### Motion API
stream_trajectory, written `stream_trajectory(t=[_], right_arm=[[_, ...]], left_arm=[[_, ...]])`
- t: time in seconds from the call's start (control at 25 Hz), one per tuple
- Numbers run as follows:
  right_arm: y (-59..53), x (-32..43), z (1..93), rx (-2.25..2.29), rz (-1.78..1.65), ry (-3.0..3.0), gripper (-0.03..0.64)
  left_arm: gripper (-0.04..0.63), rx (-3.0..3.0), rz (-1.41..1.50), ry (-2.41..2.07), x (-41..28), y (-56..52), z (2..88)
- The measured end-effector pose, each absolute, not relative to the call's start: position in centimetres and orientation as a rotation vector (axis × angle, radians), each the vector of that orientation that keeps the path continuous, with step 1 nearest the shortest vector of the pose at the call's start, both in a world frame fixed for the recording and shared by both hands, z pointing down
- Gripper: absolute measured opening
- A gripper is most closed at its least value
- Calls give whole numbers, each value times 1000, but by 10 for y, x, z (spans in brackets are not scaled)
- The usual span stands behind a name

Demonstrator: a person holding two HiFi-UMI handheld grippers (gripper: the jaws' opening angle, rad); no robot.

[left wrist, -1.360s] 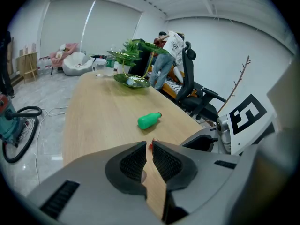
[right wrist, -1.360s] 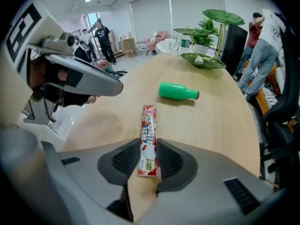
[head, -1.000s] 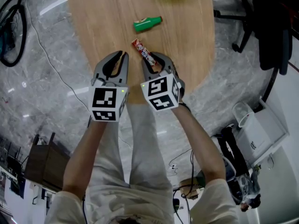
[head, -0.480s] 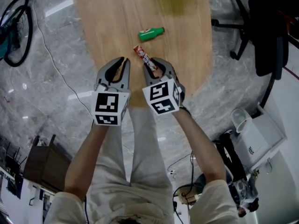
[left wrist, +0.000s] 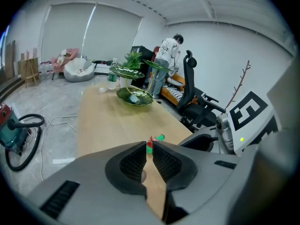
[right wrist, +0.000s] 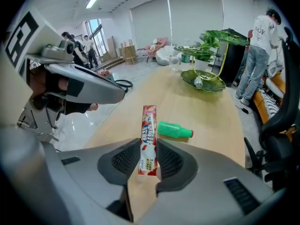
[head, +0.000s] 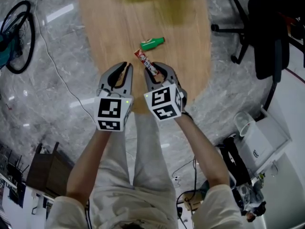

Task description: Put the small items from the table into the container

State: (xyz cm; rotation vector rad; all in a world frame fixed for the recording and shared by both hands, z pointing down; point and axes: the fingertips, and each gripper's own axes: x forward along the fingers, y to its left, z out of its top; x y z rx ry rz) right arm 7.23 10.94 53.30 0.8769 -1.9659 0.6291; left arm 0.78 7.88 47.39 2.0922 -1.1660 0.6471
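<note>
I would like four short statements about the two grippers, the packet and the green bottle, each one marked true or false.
1. The right gripper holds a red and white packet between its jaws. True.
2. The green bottle stands upright on the table. False: it lies on its side.
3. The left gripper holds the green bottle. False: its jaws are together with nothing between them.
4. The green dish at the table's far end has something in it. True.

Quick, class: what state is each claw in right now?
Left claw: closed, nothing in it.
Right claw: closed on the candy stick.
</note>
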Motion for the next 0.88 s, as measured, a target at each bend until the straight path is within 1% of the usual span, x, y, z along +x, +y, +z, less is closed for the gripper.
stream_trajectory(t=[0.56,0.88], right_arm=[[69,61,487,952,652,-1995,109],[48,51,482,997,676,-2004,109]], left_arm=[[48,2120,638,-1139,6,46,450],[48,2125,639,-1131,1,31,445]])
